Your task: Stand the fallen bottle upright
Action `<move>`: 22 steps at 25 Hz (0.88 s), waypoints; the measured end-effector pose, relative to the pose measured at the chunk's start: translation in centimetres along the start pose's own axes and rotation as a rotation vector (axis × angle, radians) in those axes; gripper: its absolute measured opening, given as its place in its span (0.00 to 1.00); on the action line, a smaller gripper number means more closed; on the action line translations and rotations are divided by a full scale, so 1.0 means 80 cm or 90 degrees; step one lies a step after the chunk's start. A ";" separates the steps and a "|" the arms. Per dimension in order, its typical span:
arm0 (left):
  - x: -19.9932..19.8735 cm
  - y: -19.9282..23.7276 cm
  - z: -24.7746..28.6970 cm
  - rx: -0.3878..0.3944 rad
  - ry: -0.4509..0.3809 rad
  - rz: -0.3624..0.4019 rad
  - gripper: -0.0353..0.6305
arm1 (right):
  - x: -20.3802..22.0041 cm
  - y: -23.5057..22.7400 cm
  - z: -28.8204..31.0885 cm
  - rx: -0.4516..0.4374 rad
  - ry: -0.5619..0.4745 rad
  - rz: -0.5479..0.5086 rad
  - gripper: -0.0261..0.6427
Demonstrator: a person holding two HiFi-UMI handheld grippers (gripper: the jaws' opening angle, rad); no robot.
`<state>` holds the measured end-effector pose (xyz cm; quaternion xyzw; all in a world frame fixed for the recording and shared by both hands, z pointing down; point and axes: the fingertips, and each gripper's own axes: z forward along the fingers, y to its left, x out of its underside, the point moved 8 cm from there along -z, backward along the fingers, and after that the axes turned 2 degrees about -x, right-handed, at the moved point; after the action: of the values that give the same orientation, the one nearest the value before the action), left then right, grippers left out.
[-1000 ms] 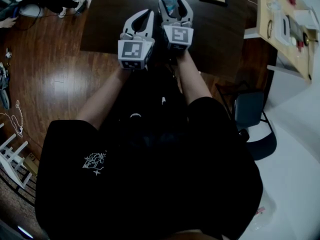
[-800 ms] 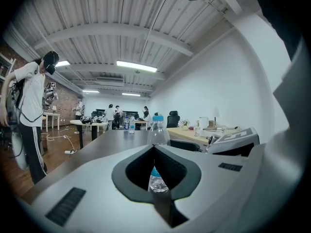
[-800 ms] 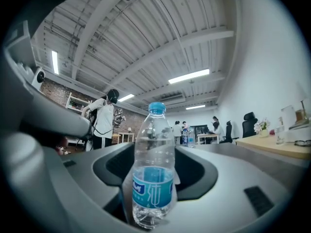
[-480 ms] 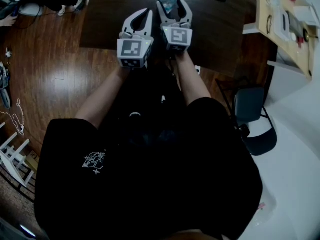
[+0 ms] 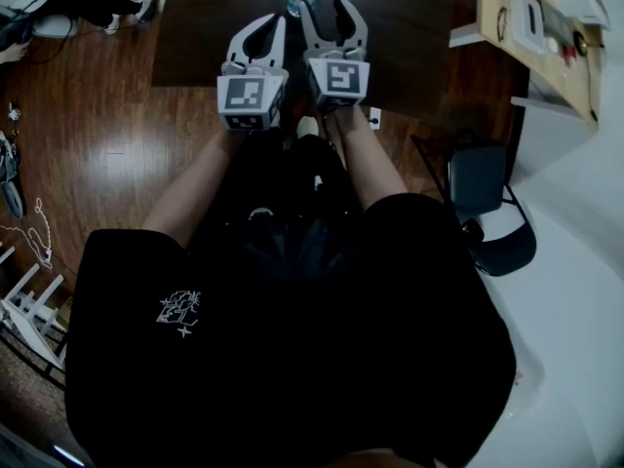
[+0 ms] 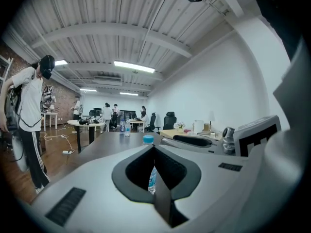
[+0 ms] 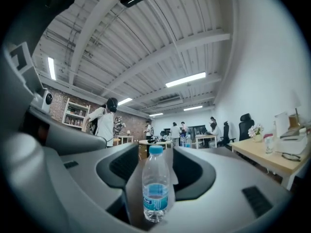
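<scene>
1. Since the water bottle (image 7: 155, 174) is seen standing upright on the dark tabletop (image 5: 419, 37), with its base down and its blue cap (image 7: 156, 150) on top, the task is judged to be done as far as the views show; no tilt can be made out.
2. The bottle is not held. In the right gripper view it is lined up between the jaws, but in the head view it stands just beyond the jaw tips, towards the far edge of the tabletop.
3. The right tool (image 5: 333, 10) is carried with its jaws wide apart. They have just been closing a little, and nothing is pressed between the pads.
4. The left tool (image 5: 261, 29) is held just beside the right one, its jaw tips drawn together on nothing. The bottle is only glimpsed through the slit behind them.
5. What is left is judged to be no more than taking both tools clear without knocking the bottle, which looks light and easily toppled.
6. The bottle is of clear plastic with a blue label (image 7: 156, 192). Its cap is on, and its fill level cannot be told.
7. Further bottles (image 7: 184, 141) are seen on a distant table, and their contents cannot be made out. A second, light wooden tabletop (image 5: 531, 61) with small items stands well apart to the right.
</scene>
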<state>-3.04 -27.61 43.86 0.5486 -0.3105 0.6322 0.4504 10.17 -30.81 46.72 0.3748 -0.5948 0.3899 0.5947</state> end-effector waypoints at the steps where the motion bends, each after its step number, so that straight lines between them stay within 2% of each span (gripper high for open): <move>1: -0.006 -0.006 -0.004 0.002 -0.005 0.002 0.05 | -0.012 0.000 -0.006 0.001 -0.011 -0.002 0.36; 6: -0.024 -0.029 -0.028 0.004 -0.027 0.007 0.05 | -0.069 0.003 -0.047 0.004 -0.068 0.000 0.17; 9: -0.032 -0.045 -0.049 -0.004 -0.032 -0.002 0.05 | -0.081 0.010 -0.078 0.014 -0.072 0.012 0.04; 16: -0.031 -0.061 -0.080 0.014 -0.059 -0.016 0.05 | -0.091 0.027 -0.136 0.018 -0.023 0.021 0.04; 22: -0.037 -0.072 -0.125 0.064 -0.094 -0.014 0.05 | -0.110 0.060 -0.183 0.035 -0.022 -0.014 0.04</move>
<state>-1.99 -17.12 38.35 0.6189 -0.3046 0.6002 0.4050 11.98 -15.61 37.69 0.4042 -0.5897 0.3928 0.5785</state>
